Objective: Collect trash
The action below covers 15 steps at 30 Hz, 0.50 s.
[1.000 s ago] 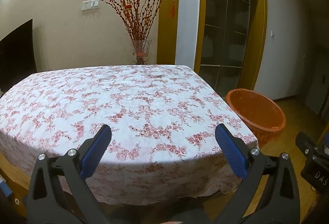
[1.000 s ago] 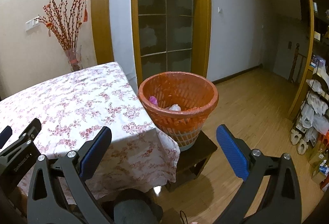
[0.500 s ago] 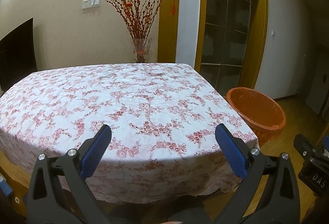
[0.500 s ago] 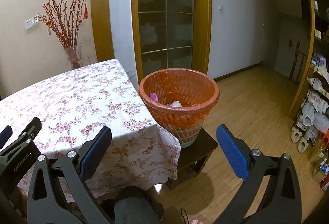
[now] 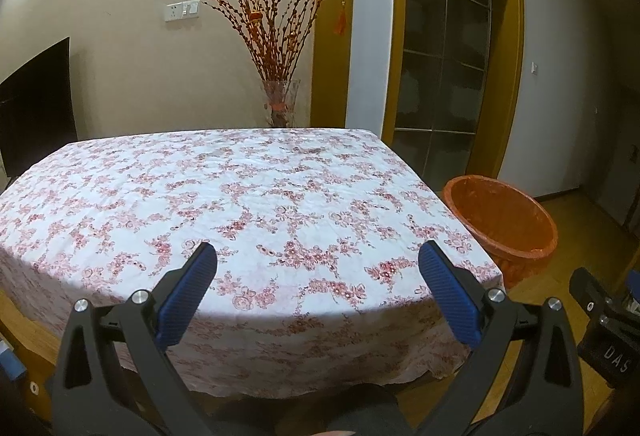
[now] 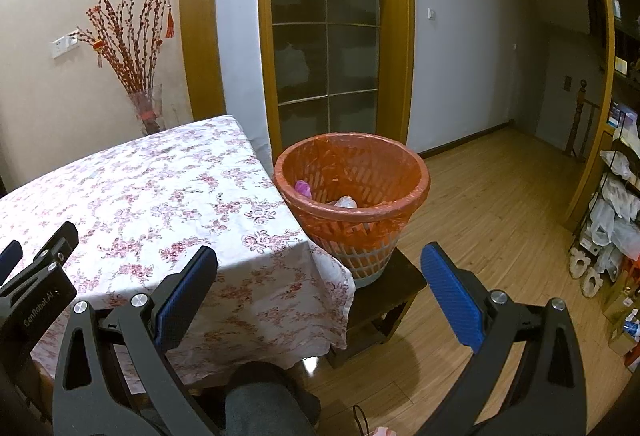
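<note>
An orange mesh trash basket with an orange liner stands on a dark low stool at the table's right corner. A pink scrap and a clear crumpled piece lie inside it. The basket also shows in the left wrist view. My left gripper is open and empty over the near edge of the table with the floral cloth. My right gripper is open and empty, held in front of the basket. No trash shows on the cloth.
A glass vase of red twigs stands behind the table's far edge. A dark glass door lies behind the basket. Shelves with bags stand at the far right on the wood floor. A dark screen is at the left.
Both grippers have drawn back and tilted up slightly; the table and basket sit a little lower in both views. Both stay open and empty.
</note>
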Each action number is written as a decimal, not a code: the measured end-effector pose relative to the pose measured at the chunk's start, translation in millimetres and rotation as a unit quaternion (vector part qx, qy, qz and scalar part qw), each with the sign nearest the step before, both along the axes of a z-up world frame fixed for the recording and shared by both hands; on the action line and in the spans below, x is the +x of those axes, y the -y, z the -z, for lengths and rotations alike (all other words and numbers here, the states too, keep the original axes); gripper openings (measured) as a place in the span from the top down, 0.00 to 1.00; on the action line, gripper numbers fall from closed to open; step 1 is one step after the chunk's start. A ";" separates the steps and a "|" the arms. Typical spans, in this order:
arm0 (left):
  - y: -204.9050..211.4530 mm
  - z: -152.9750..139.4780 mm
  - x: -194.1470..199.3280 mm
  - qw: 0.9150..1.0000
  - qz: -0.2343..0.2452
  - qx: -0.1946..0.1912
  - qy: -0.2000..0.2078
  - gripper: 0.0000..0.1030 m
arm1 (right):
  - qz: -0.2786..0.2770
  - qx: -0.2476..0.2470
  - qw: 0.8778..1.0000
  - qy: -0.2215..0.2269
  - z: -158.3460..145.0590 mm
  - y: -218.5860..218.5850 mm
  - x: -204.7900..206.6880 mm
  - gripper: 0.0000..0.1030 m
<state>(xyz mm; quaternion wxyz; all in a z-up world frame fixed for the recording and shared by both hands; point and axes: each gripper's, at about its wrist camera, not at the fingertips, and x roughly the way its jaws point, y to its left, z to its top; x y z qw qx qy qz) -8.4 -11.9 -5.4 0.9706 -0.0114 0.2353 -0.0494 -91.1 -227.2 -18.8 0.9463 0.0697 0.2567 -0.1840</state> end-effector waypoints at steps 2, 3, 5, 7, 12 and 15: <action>-0.1 -0.8 -0.6 1.000 0.000 0.000 0.001 0.04 | 0.000 0.000 1.000 0.000 -0.2 0.0 -0.1 0.02; -0.1 -1.1 -1.0 1.000 -0.001 0.000 0.002 0.04 | 0.000 0.000 1.000 0.000 -0.2 0.1 0.1 0.02; 0.0 -1.8 -1.5 1.000 -0.001 0.000 0.003 0.04 | 0.000 0.000 1.000 0.000 -0.1 0.0 0.1 0.02; 0.0 -2.7 -1.8 1.000 -0.001 0.000 0.004 0.04 | 0.000 0.000 1.000 0.000 -0.1 -0.3 0.2 0.02; 1.7 -3.4 -2.6 1.000 0.000 0.001 0.005 0.04 | 0.001 0.000 1.000 0.000 0.1 -0.7 0.3 0.02; 2.1 -3.4 -2.6 1.000 -0.001 0.001 0.004 0.04 | 0.001 0.001 1.000 -0.001 0.1 -1.0 0.1 0.02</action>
